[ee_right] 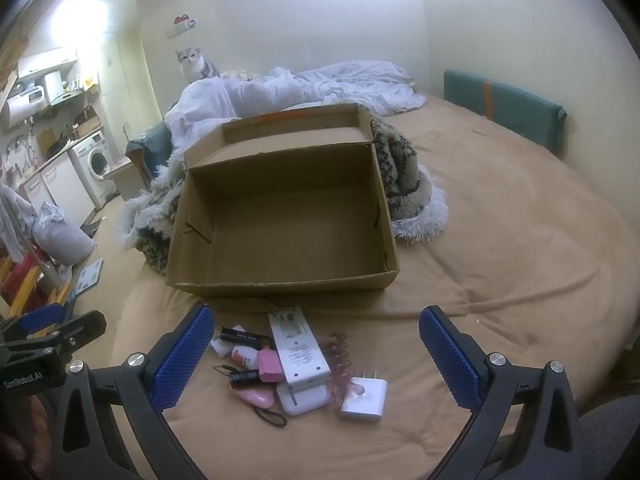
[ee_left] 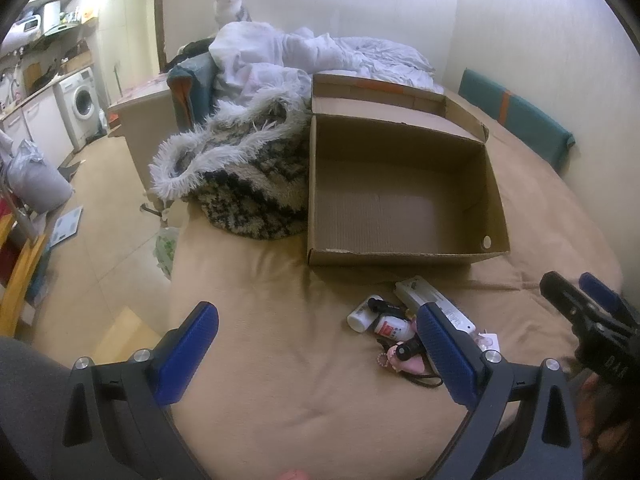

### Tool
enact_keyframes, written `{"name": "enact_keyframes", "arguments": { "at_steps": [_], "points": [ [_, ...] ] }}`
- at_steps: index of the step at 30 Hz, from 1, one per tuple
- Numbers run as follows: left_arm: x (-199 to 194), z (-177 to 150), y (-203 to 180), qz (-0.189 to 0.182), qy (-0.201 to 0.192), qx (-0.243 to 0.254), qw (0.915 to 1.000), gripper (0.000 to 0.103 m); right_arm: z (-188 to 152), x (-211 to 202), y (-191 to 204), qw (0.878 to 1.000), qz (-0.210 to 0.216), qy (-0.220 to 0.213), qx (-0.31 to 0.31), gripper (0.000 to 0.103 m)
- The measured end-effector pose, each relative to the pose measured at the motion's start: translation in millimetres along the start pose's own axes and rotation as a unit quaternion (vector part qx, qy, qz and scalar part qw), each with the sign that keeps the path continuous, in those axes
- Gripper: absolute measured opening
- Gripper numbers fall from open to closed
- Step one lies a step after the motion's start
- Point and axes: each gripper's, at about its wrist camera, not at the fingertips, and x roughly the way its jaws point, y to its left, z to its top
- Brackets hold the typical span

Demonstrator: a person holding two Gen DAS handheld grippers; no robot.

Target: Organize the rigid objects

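An empty cardboard box stands open on the tan bed. In front of it lies a small pile: a white remote-like device, a white charger plug, a white power bank, a pink item, a small black flashlight, a black tube, a white bottle, a red-labelled bottle and a pink coiled tie. My right gripper hovers open over the pile. My left gripper is open, just left of the pile.
A fluffy patterned blanket lies against the box's left side, white bedding behind it. A cat sits at the back. A green cushion leans on the right wall. The bed's left edge drops to the floor.
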Motion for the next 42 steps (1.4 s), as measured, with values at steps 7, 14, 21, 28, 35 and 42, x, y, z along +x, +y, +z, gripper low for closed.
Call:
{"name": "enact_keyframes", "arguments": {
  "at_steps": [7, 14, 21, 28, 35, 42],
  "points": [
    [5, 1, 2, -0.001, 0.011, -0.004, 0.9999, 0.099, 3, -2, -4, 1.000, 0.001, 0.004, 0.006, 0.103],
    [17, 17, 2, 0.009, 0.042, 0.005, 0.9991, 0.099, 13, 13, -12, 0.998, 0.030, 0.045, 0.018, 0.103],
    [37, 39, 4, 0.014, 0.072, 0.003, 0.9973, 0.099, 32, 46, -17, 0.990, 0.071, 0.113, 0.034, 0.103],
    [81, 33, 5, -0.005, 0.149, -0.035, 0.9882, 0.099, 20, 98, -27, 0.973, 0.070, 0.213, 0.047, 0.103],
    [133, 22, 13, -0.005, 0.229, -0.071, 0.9709, 0.084, 11, 152, -25, 0.946, 0.110, 0.296, 0.074, 0.083],
    [181, 13, -5, -0.015, 0.287, 0.012, 0.9576, 0.056, -1, 203, -4, 0.925, 0.114, 0.360, 0.052, 0.078]
  ]
}}
